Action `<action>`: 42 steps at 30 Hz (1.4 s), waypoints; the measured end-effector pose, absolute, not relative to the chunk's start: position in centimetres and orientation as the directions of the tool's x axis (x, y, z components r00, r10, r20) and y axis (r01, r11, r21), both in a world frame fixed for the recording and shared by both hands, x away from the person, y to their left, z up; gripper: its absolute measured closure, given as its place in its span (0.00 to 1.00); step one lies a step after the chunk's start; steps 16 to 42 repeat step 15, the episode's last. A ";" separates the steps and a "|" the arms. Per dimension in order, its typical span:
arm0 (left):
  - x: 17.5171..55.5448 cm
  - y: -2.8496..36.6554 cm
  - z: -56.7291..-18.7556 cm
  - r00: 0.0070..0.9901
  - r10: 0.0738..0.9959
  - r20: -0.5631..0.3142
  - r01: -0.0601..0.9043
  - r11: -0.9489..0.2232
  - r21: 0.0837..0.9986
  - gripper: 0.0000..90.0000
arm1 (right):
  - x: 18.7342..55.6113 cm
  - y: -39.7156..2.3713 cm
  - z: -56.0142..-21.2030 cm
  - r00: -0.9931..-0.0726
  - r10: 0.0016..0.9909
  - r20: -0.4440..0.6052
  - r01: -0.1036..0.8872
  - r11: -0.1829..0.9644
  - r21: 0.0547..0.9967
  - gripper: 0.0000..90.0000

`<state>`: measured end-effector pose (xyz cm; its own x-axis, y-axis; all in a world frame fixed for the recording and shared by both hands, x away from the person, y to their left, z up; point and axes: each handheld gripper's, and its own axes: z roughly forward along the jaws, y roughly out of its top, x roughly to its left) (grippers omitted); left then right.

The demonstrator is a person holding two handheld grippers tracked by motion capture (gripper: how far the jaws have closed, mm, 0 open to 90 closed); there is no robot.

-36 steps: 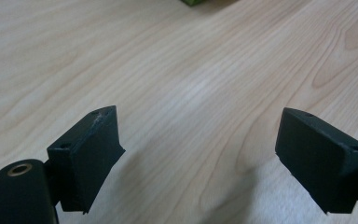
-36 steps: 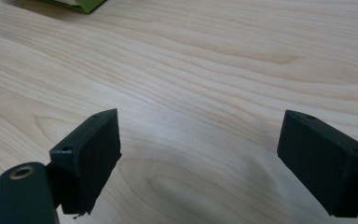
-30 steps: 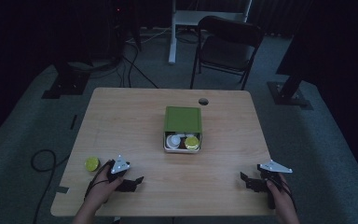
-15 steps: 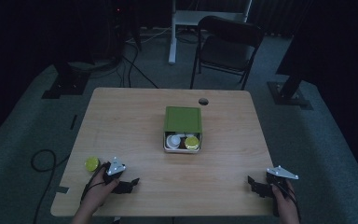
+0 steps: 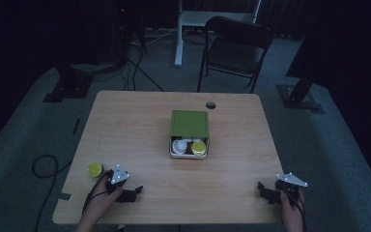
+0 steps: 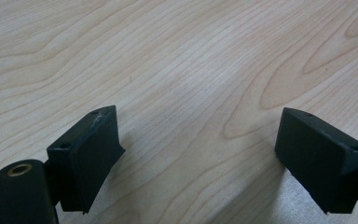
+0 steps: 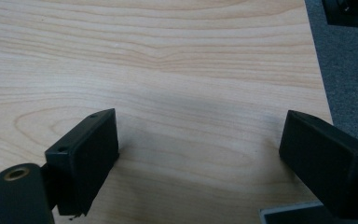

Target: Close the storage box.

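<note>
Both grippers rest released with nothing between the jaws: the left gripper point(image 5: 134, 192) near the worktop's point(image 5: 140, 125) front-left corner, the right gripper point(image 5: 264, 191) at its front-right corner. A yellow lid point(image 5: 95, 169) lies just beside the left gripper.

The green box point(image 5: 189, 123) lid hides most of its contents; forearms are cut off at the bottom edge.

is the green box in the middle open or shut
Open. The green box has its lid slid back over the far part, and the near end is uncovered, showing a white cup and a yellow lid inside.
</note>
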<state>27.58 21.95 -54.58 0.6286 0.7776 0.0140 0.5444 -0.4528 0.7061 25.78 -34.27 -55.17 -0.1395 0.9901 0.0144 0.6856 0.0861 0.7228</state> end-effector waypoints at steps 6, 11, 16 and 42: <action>27.5 21.8 -54.6 0.616 0.788 0.014 0.552 -0.445 0.705 0.15 | 25.9 -34.3 -55.2 -0.133 0.991 0.015 0.687 0.081 0.722 0.12; 27.5 21.8 -54.6 0.616 0.787 0.014 0.552 -0.445 0.705 0.14 | 25.9 -34.3 -55.2 -0.131 0.991 0.015 0.688 0.080 0.722 0.12; 27.5 21.8 -54.6 0.617 0.787 0.013 0.552 -0.445 0.705 0.14 | 25.9 -34.3 -55.2 -0.113 0.993 0.017 0.689 0.066 0.722 0.12; 27.5 21.8 -54.6 0.617 0.787 0.013 0.552 -0.445 0.705 0.14 | 25.9 -34.3 -55.2 -0.113 0.993 0.017 0.689 0.066 0.722 0.12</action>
